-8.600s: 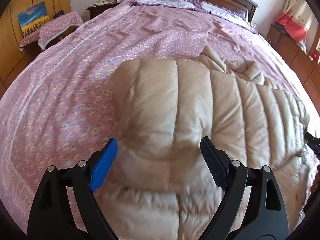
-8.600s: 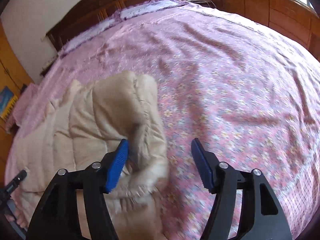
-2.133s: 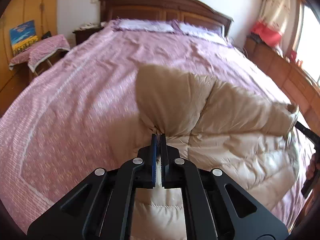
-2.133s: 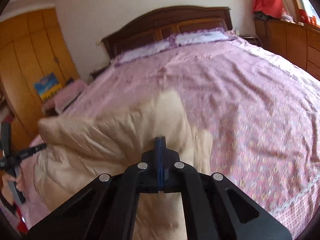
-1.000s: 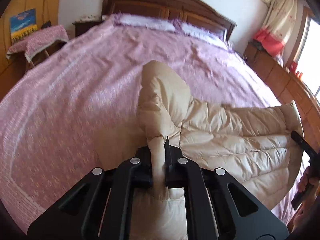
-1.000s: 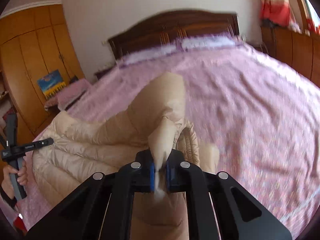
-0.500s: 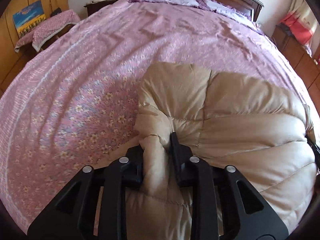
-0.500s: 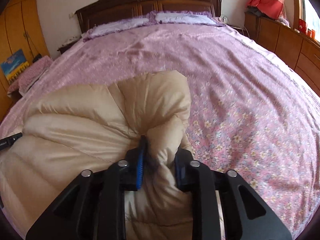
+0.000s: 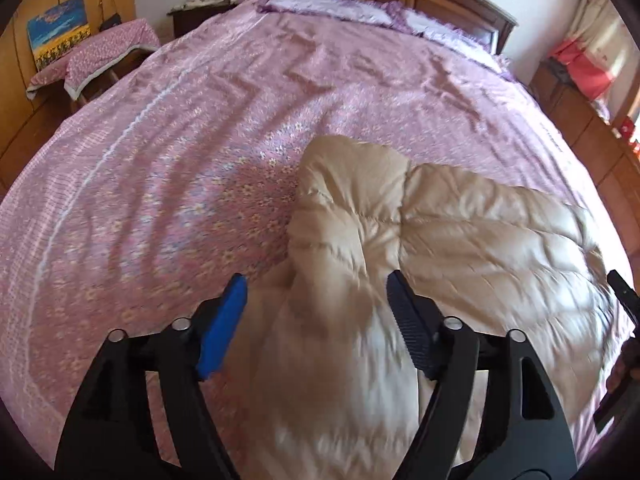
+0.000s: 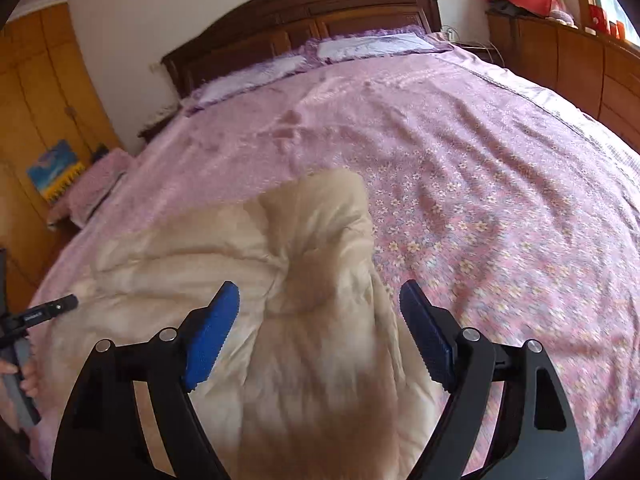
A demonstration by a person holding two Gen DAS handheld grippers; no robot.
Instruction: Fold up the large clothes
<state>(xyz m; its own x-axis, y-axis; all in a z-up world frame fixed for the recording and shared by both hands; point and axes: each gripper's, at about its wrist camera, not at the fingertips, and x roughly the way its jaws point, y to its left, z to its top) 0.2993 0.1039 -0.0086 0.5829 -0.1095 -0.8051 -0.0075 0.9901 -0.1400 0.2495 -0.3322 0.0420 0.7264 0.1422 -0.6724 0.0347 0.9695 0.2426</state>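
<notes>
Both jaws just opened wide: left gripper (image 9: 316,316) and right gripper (image 10: 320,320) each straddle loose beige down jacket (image 9: 460,232) on the bedspread (image 9: 160,160), pads clear

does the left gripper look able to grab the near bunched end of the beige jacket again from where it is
Probably yes: the left gripper is open, its jaws have just been opening, and the beige jacket bunches between them with nothing blocking.

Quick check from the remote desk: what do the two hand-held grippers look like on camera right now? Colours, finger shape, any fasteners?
Both match. The left hand-held gripper and right hand-held gripper each have a glossy black plastic frame with triangular cut-outs, two angular fingers and round silver fasteners at the joints. Each finger carries a ribbed blue pad. No cables or sleeves show.
</notes>
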